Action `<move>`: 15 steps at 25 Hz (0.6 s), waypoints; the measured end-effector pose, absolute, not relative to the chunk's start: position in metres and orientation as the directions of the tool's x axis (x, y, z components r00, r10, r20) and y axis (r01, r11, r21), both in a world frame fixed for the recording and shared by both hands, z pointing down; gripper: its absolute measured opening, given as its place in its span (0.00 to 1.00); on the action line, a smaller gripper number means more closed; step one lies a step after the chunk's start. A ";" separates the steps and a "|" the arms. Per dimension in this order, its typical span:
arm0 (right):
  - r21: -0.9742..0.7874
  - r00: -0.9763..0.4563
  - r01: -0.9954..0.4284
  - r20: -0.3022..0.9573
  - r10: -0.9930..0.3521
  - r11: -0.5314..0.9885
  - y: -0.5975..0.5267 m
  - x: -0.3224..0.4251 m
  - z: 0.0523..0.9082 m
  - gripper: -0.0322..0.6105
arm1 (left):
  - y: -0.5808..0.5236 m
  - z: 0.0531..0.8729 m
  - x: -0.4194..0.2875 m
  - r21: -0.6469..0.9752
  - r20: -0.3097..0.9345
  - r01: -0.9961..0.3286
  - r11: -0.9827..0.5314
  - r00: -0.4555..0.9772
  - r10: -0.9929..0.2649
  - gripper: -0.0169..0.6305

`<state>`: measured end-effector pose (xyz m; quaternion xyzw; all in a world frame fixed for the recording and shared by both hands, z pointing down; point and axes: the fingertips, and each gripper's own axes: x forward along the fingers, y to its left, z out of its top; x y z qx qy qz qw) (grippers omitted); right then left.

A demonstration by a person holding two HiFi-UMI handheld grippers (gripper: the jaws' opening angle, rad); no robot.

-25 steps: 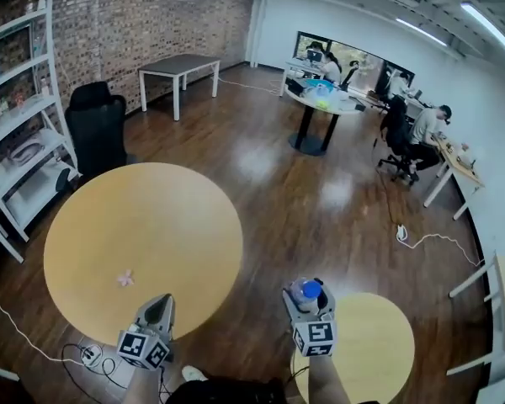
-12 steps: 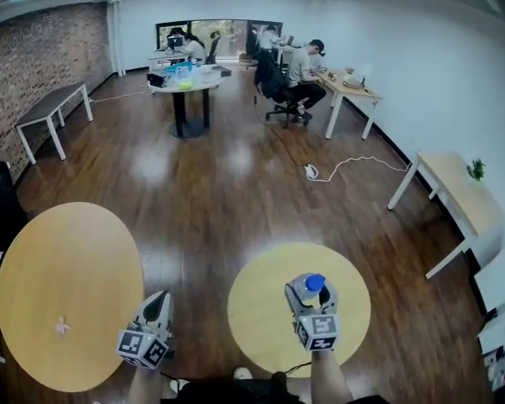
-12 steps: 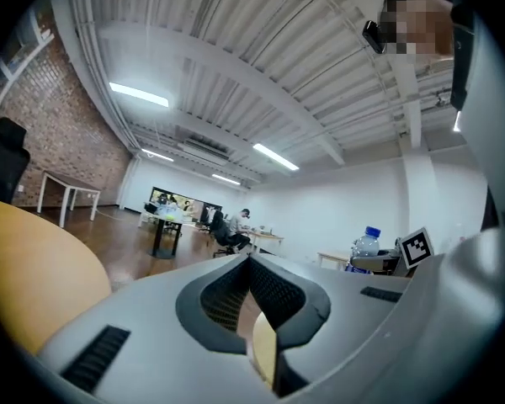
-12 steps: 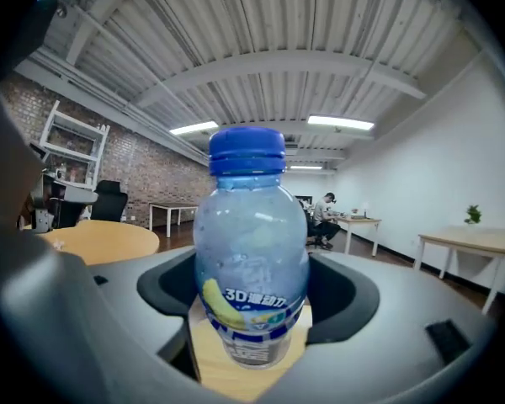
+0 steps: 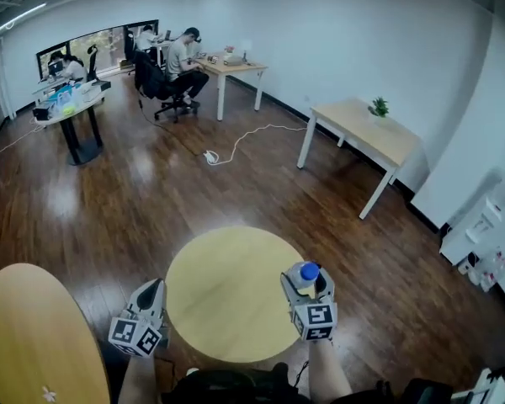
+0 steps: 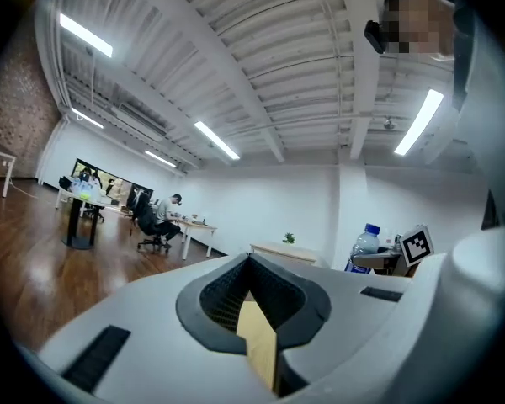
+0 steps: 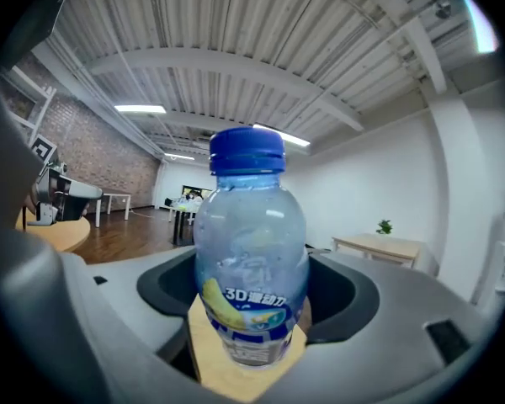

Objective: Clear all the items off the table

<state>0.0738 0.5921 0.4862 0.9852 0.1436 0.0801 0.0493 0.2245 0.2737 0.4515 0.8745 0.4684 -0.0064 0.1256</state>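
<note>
1. Right tool [image 5: 308, 291]: clenched round the bottle [image 7: 250, 259], which is held upright above the near right edge of the round surface [image 5: 223, 297].
2. Left tool [image 5: 148, 300]: closed on nothing, just off the surface's left edge.
3. Risk: the smooth, rounded wall is gripped low. If the tool is tilted or slackened, the bottle could slip out and fall.
4. Bottle: clear plastic, blue cap, blue-and-yellow label.

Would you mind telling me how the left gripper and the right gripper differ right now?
The right gripper is shut on an upright blue-capped bottle; the left gripper holds nothing. The right gripper's jaws stand wide; the left gripper's are together. Each carries a marker cube.
</note>
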 end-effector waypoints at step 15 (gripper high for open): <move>0.006 0.867 0.403 0.316 0.384 -0.915 0.637 0.053 0.583 0.63 | 0.324 0.498 0.248 0.241 0.015 0.844 -0.479 0.490 0.871 0.01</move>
